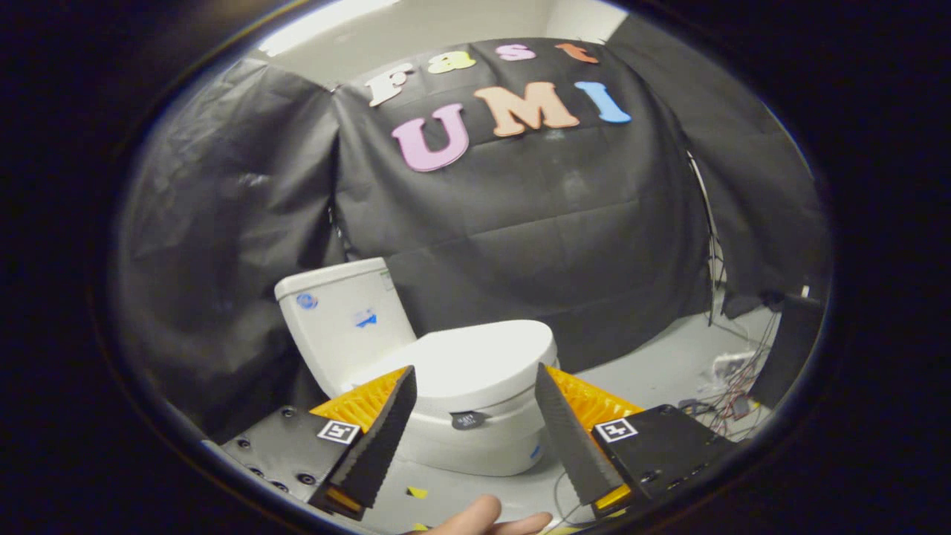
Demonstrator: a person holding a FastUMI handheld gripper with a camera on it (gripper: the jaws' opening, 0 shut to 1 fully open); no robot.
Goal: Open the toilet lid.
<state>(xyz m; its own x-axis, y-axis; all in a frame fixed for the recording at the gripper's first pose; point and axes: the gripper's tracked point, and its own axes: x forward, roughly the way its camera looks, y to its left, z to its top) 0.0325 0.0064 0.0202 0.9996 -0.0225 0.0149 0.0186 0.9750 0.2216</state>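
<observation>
Gripper [475,379] fingers spread wide (holding nothing) frame the closed toilet lid [475,357] just ahead, white tank [342,312] beyond.

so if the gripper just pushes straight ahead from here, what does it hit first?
Most likely the toilet lid, which lies closed just ahead of the open gripper, seen between the fingers. The front edge of the lid or the bowl under it comes first; depth is unclear, so which one is a guess.
</observation>
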